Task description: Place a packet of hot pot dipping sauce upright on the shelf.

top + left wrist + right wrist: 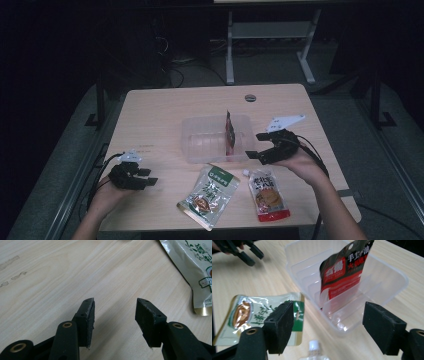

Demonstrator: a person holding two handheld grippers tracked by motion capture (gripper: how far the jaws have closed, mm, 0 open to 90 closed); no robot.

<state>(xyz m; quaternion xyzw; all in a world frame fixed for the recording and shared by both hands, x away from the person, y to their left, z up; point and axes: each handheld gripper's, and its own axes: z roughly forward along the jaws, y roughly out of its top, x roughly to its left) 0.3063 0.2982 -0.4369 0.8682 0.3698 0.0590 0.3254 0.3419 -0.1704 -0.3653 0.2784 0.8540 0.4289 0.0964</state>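
1. Looking down from the high view, you hold the right gripper [260, 145] at about 3 o'clock of the clear slotted tray [192, 142], jaws apart with nothing between them. The red snack pouch [230, 134] stands on edge in a slot at the tray's right side. The green-and-white pouch [209, 196] lies flat at 6 o'clock of the tray, the spouted red pouch [266, 194] just beside it toward 3 o'clock. Your left gripper [150, 176] rests near the table's [150, 115] left edge at about 8 o'clock of the tray, well apart from the work. Risk: sweep the right gripper past the tray wall and you could nudge the light tray, tipping the upright pouch.

2. Through the left gripper view, the jaws stand open over bare wood, holding nothing; the green-and-white pouch [197, 272] sits at 2 o'clock. Risk: a flat, slick pouch may slide away if one pad [90, 322] lands first.

3. Through the right gripper view, the jaws gape empty; the red pouch [344, 272] leans in its slot at 12 o'clock, the green-and-white pouch [259, 315] at 9 o'clock, the white spout [314, 346] at 6 o'clock. Risk: the leaning pouch looks loosely seated and could flop over.
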